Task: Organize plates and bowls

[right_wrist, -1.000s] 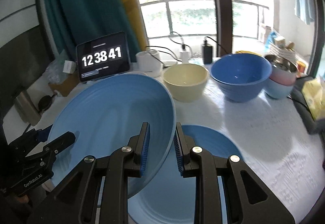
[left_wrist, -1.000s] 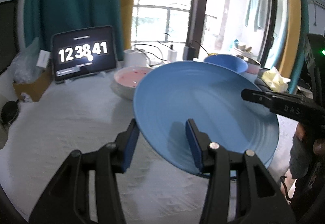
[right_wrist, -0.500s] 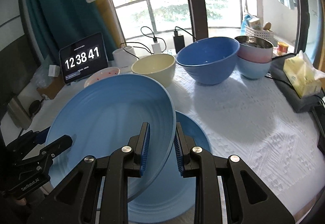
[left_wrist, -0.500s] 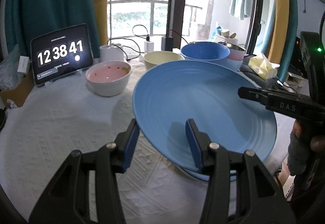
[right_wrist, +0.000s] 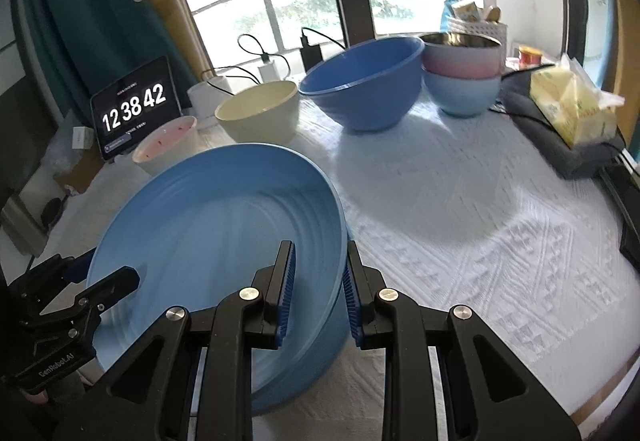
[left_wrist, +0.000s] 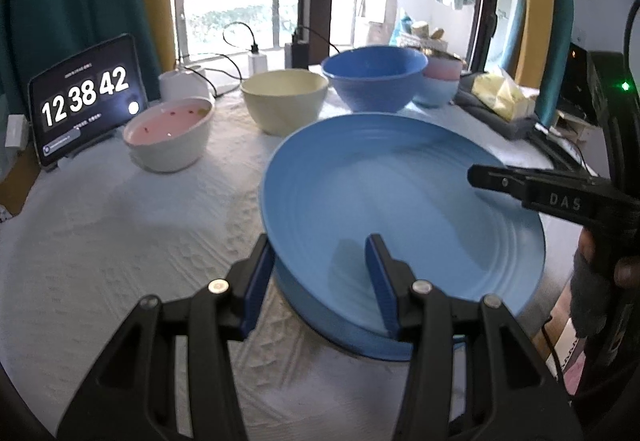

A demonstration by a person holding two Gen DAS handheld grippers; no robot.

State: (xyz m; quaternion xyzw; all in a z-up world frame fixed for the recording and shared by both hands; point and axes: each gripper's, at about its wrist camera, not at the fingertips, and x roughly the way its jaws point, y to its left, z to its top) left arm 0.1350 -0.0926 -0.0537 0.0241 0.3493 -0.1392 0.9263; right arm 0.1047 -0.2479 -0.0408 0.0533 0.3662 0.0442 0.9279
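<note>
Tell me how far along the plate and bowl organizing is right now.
Done: pink bowl nested in light blue bowl. In hand: both grippers, left and right, grip the blue plate over a second plate. Left: big blue, cream, white bowls stand separate.

A light blue ridged plate [left_wrist: 400, 209]; at twelve o'clock a cream bowl [left_wrist: 283, 105], at eleven a white bowl [left_wrist: 170, 135] with pink inside; white textured desk [left_wrist: 120, 233].

The lower plate [left_wrist: 344, 337] shows only a sliver at six o'clock under the upper plate [left_wrist: 400, 209]. Small print on the tablet [right_wrist: 134, 107] is unreadable (clock digits aside).
</note>
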